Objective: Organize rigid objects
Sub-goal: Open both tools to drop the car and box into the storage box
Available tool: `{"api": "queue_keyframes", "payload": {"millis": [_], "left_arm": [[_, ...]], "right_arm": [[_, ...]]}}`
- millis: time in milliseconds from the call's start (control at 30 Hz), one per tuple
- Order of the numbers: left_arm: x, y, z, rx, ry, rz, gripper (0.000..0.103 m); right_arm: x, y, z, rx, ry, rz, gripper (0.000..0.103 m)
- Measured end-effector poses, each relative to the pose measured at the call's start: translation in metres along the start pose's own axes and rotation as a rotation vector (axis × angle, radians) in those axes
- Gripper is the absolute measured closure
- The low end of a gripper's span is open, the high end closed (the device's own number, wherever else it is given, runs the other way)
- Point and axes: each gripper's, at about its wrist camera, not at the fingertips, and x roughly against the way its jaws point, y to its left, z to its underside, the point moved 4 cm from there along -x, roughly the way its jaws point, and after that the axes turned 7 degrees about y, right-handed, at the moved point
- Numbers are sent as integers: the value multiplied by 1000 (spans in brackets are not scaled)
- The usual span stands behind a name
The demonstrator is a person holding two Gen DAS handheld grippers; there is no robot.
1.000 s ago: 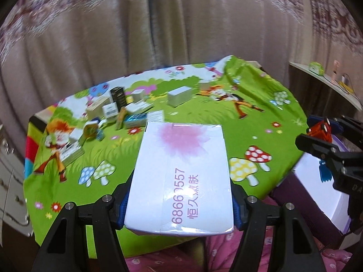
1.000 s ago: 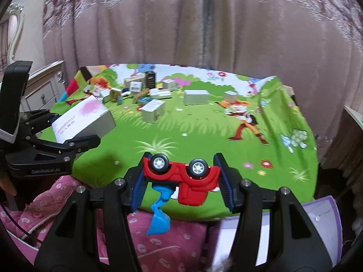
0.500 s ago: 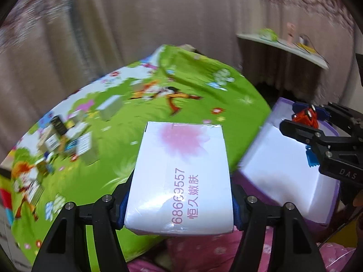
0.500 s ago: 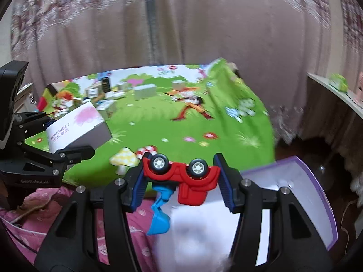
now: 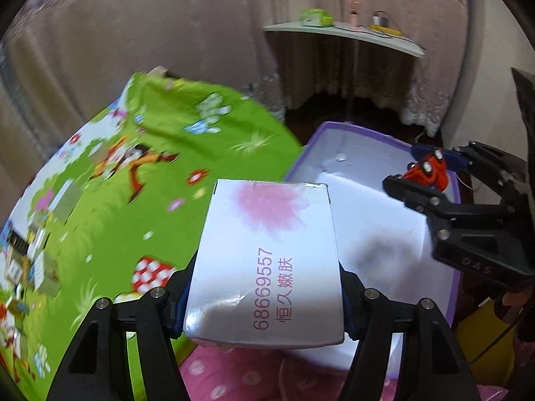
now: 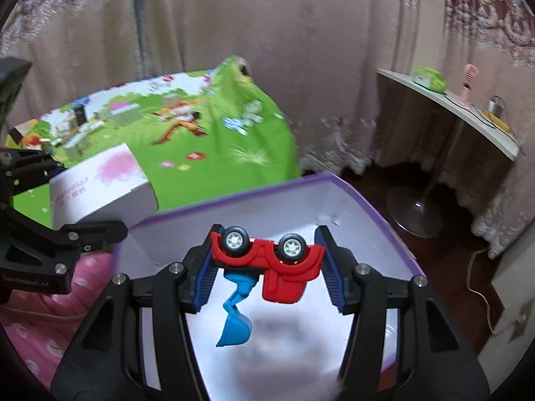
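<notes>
My left gripper (image 5: 264, 297) is shut on a white box (image 5: 267, 254) with a pink flower print and pink digits; it hangs at the near left edge of a purple-rimmed white bin (image 5: 334, 127). In the right wrist view the same white box (image 6: 100, 183) shows at the left, beside the purple-rimmed white bin (image 6: 367, 200). My right gripper (image 6: 267, 264) is shut on a red toy digger (image 6: 267, 260), held upside down with wheels up and its blue scoop dangling over the bin's inside. From the left wrist view the red toy digger (image 5: 428, 170) hangs over the bin's right side.
A table under a green cartoon cloth (image 5: 117, 200) lies to the left, with several small boxes (image 6: 100, 120) at its far end. A pink patterned fabric (image 5: 234, 374) lies below the grippers. A white shelf (image 6: 451, 107) with small items and a stand's round base (image 6: 414, 210) are at the right.
Both grippers have swung right, away from the table and over the purple-rimmed bin, each still holding its object. The bin now fills the space beneath the toy digger.
</notes>
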Motion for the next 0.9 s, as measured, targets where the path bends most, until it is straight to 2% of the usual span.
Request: {"api": "queue_keyframes", "payload": {"millis": [100,367,433,500,567,700,767,900], "left_arm": [[-12,-12,-3,-18,0,13,36],[-22,-32,-4,-25,12,168,33],[-17,-32,-4,-21,-13,191,29],[-10,-26,-5,2,-47,198,27],[-3,-17,-5,31,-85,198,25],[14,26,1,116,-161,133,23],[20,58,8,167,-182,68,23],[38,147,47,325,-217,-129,23]], "right_arm": [[-5,-12,11,-11,35,28,44],[-18,-23,26,-5,112,65,44],[-22,-23,27,10,146,95,39],[-22,-22,26,18,149,119,30],[-18,-19,22,27,143,119,28],[-12,-1,6,70,118,126,27],[-10,22,-6,124,98,104,27],[-10,90,-35,245,56,-39,27]]}}
